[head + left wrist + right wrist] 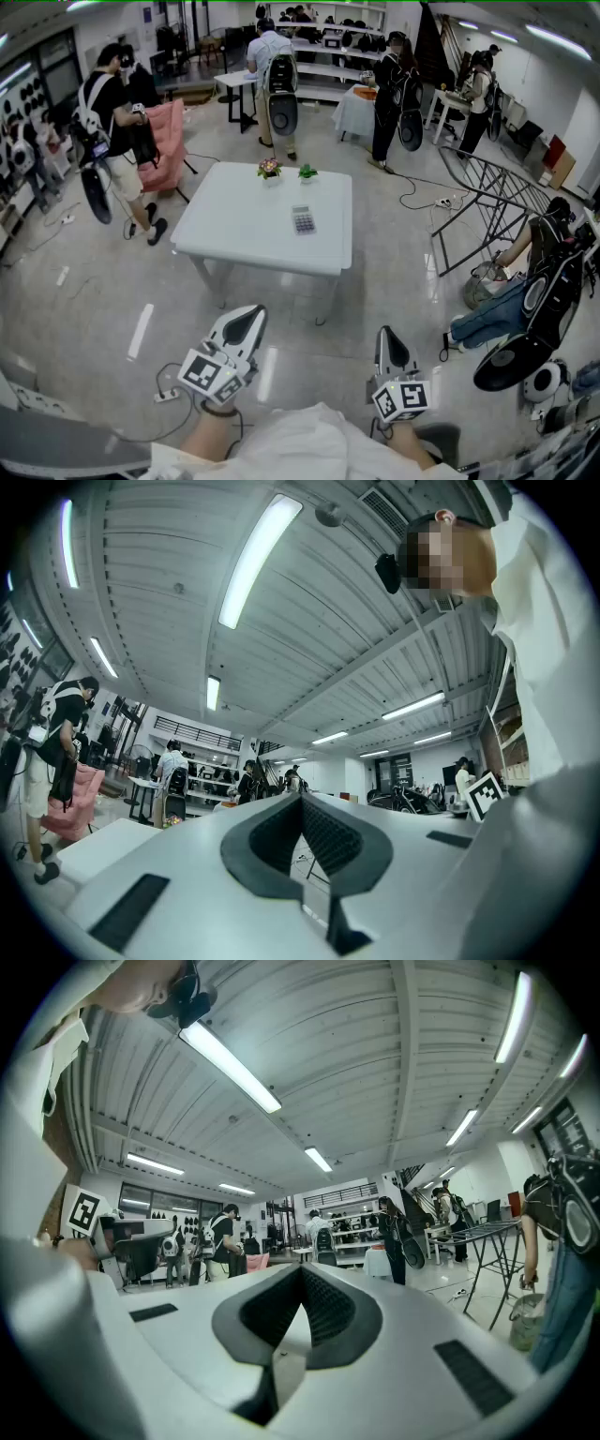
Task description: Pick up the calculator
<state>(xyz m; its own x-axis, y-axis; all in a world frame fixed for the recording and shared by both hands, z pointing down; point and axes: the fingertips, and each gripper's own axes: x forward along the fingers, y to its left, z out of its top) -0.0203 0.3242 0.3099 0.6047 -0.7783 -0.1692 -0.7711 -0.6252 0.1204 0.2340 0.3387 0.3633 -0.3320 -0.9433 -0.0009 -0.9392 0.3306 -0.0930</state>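
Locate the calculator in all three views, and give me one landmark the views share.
Head view: the calculator lies flat on the white table, at mid-width in the picture's upper half, in front of two small plants.
Left gripper view: not in it.
Right gripper view: not in it.
Shared landmark: the pink chair, at the far left in the left gripper view, small and left of centre in the right gripper view.

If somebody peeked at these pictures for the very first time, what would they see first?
Probably the white table in the middle of the shiny floor, with a small calculator lying on it and a flower pot and a green plant at its far edge. Next come the left gripper and right gripper at the bottom of the head view, both shut, empty and well short of the table.
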